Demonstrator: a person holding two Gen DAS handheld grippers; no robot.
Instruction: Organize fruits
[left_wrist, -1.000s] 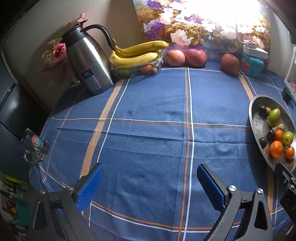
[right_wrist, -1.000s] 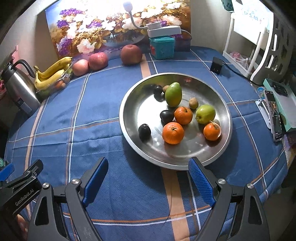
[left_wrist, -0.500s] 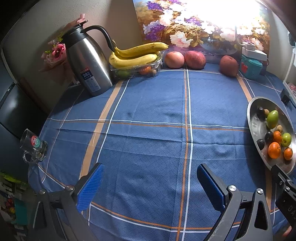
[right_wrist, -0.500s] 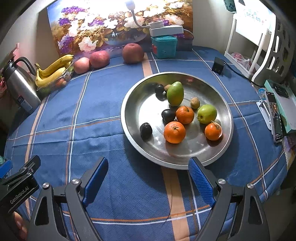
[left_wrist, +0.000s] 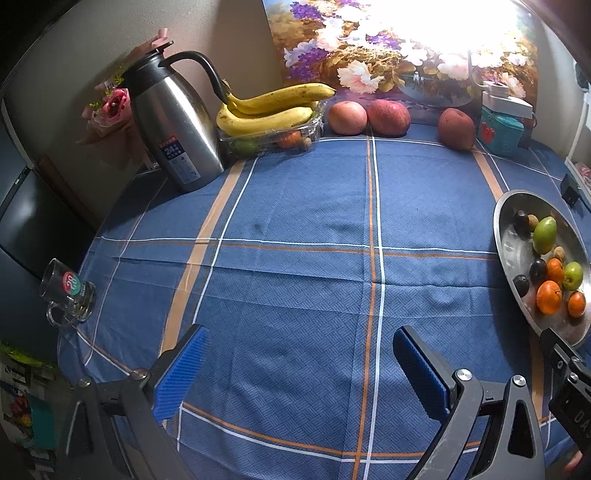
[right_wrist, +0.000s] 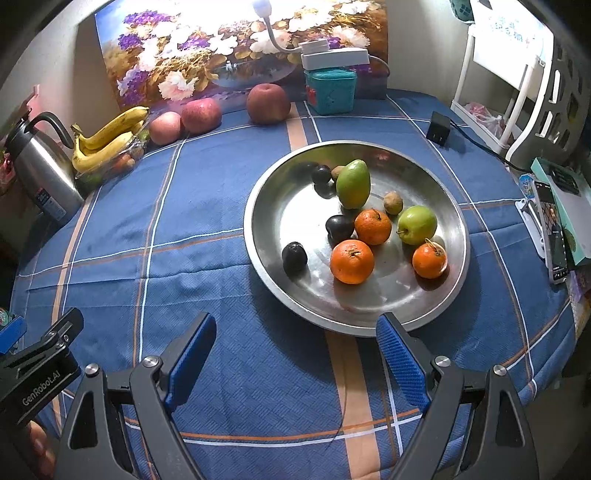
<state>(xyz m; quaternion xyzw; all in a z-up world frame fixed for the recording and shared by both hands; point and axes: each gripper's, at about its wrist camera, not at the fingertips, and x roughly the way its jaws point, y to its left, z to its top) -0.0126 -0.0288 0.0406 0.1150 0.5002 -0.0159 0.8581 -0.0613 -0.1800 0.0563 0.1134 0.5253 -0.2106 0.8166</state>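
Note:
A steel bowl (right_wrist: 273, 206) holds three oranges (right_wrist: 351, 261), a green apple (right_wrist: 417, 224), a green mango (right_wrist: 353, 184), dark plums and small kiwis. It also shows at the right edge of the left wrist view (left_wrist: 511, 243). Bananas (left_wrist: 273, 109) lie on a clear tray of fruit at the back. Three red apples (left_wrist: 388, 118) stand by the painting. My right gripper (right_wrist: 295, 350) is open and empty just in front of the bowl. My left gripper (left_wrist: 297, 363) is open and empty over the blue cloth.
A steel thermos jug (left_wrist: 173, 125) stands at the back left. A glass mug (left_wrist: 68, 291) sits at the table's left edge. A teal box (right_wrist: 330, 90) with a lamp, a black charger (right_wrist: 439, 129) and a phone (right_wrist: 552, 229) lie at the right.
Both grippers have drawn back slightly and tilted; the views shifted a little. Both stay open and empty. No fruit has moved.

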